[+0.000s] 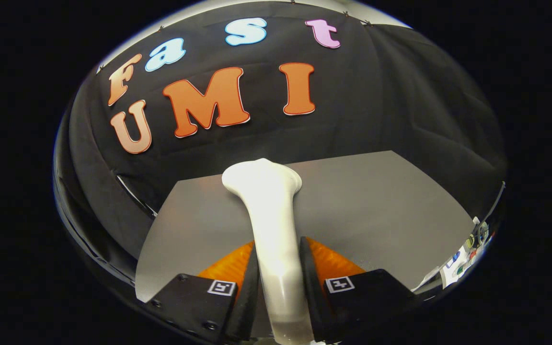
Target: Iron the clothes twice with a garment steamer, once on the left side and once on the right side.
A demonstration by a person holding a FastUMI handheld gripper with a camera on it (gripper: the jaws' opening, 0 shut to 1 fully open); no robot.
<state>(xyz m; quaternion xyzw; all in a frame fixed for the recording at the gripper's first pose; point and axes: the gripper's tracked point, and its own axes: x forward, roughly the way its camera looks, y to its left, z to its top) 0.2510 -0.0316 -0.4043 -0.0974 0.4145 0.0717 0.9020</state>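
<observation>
A white garment steamer (271, 215) runs forward between my two fingers, its slim handle clamped by both and its wider head pointing away toward the far side of the table. My gripper (278, 268) is shut on that handle, holding the steamer above the grey tabletop (376, 201). No garment is visible on the table around or ahead of the steamer head.
The grey table ends at a far edge against the black cloth wall (400, 96). Small colourful items (467, 249) sit past the table's right edge, too small to identify.
</observation>
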